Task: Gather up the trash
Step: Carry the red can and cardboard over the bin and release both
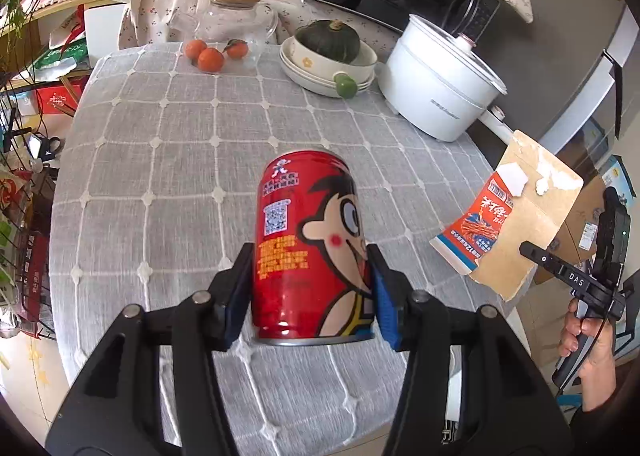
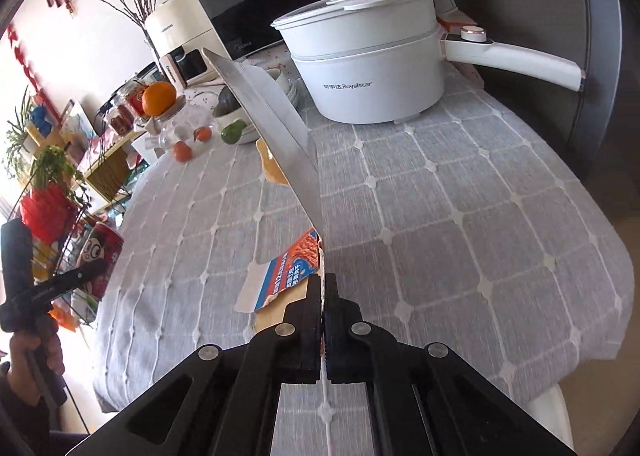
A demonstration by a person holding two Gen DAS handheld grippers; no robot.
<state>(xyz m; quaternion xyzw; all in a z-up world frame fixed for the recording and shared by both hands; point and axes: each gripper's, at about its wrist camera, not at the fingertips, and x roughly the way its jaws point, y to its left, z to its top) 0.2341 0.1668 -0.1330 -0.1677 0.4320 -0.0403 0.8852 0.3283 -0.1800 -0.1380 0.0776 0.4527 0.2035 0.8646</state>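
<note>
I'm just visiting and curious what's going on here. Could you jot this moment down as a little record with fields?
Setting: table with a grey checked cloth
Left tool: gripping a red drink can, lifted off the cloth
Right tool: shut on a flattened cardboard box, held edge-on
Left on table: white electric pot, three small oranges, bowls with a green squash

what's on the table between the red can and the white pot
Nothing: in the left wrist view only bare checked tablecloth lies between the red can and the white pot.
</note>
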